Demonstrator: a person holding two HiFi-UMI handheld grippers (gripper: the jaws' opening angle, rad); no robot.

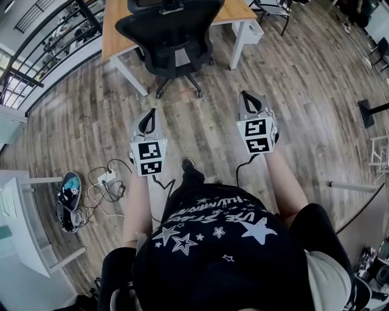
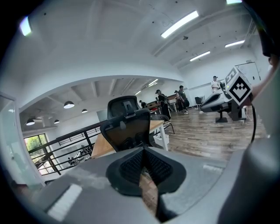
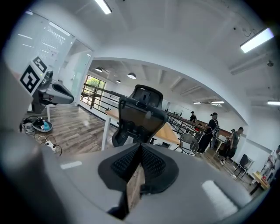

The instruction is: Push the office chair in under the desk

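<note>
Your left gripper (image 1: pixel 148 118) and right gripper (image 1: pixel 249 100) had their jaws pressed together, empty. The black mesh-backed office chair (image 1: pixel 170 30) stood straight ahead, well apart, backrest toward you, at the wooden white-legged desk (image 1: pixel 115 36).

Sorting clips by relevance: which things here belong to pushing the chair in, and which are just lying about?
Job in hand:
chair
desk
left claw, shut, empty
right claw, shut, empty

Lying about:
power strip
cables
far chair
white table
people in the background
</note>
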